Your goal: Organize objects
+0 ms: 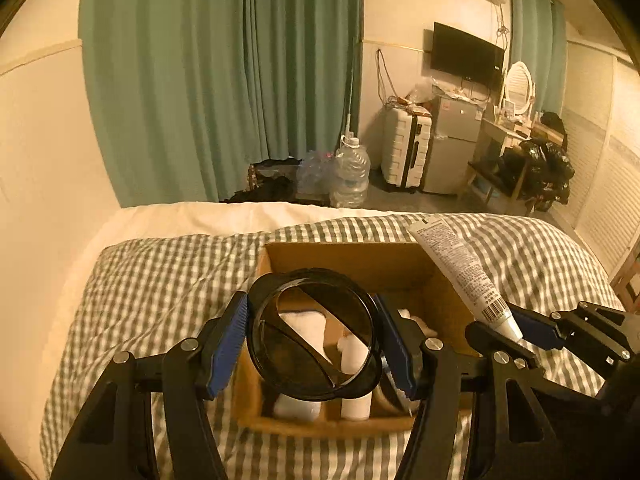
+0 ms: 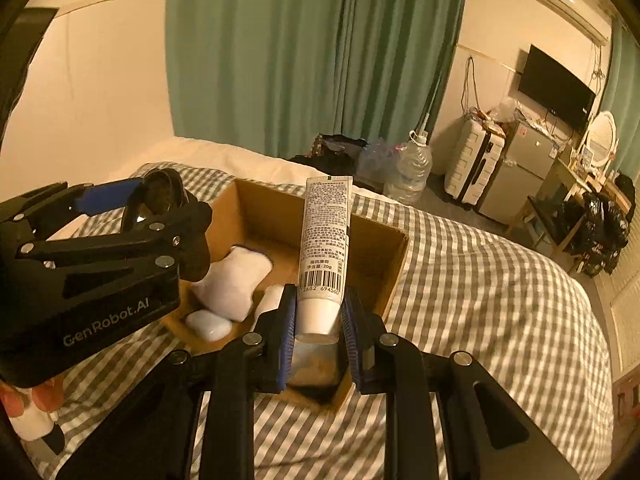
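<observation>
White squeezy plastic tube with printed back label (image 2: 325,240), standing cap-down between blue pads of right gripper (image 2: 319,332): showing black barcode, digits "2682 694560" under it, "20g" just above it. Small print higher up on tube too tiny to read.

Black plastic body of left gripper (image 2: 94,292): showing pale letters "GenRobot.AI" on its side.

Same tube in left wrist view (image 1: 464,270): barcode showing, digits blurring.
</observation>
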Demonstrator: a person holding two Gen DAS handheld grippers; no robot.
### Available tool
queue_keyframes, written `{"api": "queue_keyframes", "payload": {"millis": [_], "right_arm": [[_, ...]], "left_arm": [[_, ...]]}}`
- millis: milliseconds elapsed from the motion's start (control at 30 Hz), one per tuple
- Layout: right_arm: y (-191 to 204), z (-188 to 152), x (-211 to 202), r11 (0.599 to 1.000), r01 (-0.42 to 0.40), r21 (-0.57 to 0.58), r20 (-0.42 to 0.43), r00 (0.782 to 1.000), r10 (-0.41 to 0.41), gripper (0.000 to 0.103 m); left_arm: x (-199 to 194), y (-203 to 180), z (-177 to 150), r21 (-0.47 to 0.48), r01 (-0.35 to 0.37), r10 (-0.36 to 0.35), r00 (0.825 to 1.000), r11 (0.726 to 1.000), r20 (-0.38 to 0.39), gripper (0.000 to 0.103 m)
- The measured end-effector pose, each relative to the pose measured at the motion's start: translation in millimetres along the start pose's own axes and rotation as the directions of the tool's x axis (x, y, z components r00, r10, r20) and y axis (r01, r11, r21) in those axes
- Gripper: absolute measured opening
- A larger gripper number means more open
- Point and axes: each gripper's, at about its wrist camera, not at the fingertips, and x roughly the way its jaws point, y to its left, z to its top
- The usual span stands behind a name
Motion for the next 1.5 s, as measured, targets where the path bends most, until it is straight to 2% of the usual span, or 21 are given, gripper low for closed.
{"api": "queue_keyframes", "payload": {"millis": [200,367,533,700,767,833,1000,1133,1500], "right_arm": [[-18.6,6.3,51.5,0.998,-0.021,0.052,-0.027,0.999,0.022,0.021],[-18.5,5.8,82.2,0.999,-0.021,0.039,-0.048,0.999,0.022,0.021],[-15.9,-3.8,91.0,0.999,-0.017,0.033,-0.067,0.998,0.019,0.021],[-22.7,0.3,77.4,0.997,-0.021,0.068,-0.03,0.999,0.023,0.022],[-25.2,2.8,70.5,0.996,-0.034,0.085,-0.019,0.999,0.036,0.022],[-28.3,5.3,62.0,0.994,-0.034,0.103,-0.007,0.999,0.035,0.027],[-35.2,11.9,35.2,0.989,-0.021,0.148,0.028,0.999,0.018,0.066],[-44.0,17.5,5.5,0.984,-0.011,0.179,0.063,0.998,0.0,0.071],[-34.3,23.0,-90.0,0.986,0.05,0.158,0.14,0.987,-0.073,0.075]], "left_arm": [[53.0,-5.6,-1.8,0.008,0.004,-0.003,0.999,1.0,-0.05,0.064],[83.1,-5.6,-7.4,0.001,0.011,-0.011,0.997,1.0,-0.071,0.064],[97.8,-4.1,-17.3,-0.005,0.028,-0.028,0.994,1.0,-0.106,0.064],[95.0,-5.6,-16.3,-0.035,0.105,-0.109,0.985,0.994,-0.133,0.065],[87.6,-1.6,-14.3,-0.05,0.124,-0.13,0.984,0.991,-0.124,0.069],[78.5,0.8,-11.2,-0.043,0.104,-0.108,0.988,0.994,-0.112,0.076],[54.0,11.8,-3.5,-0.077,0.081,-0.088,0.992,0.994,-0.09,0.09],[28.6,15.7,2.4,-0.1,0.084,-0.091,0.994,0.991,-0.068,0.093],[-79.2,6.7,19.1,0.002,0.068,-0.068,0.996,0.998,0.064,0.097]]}}
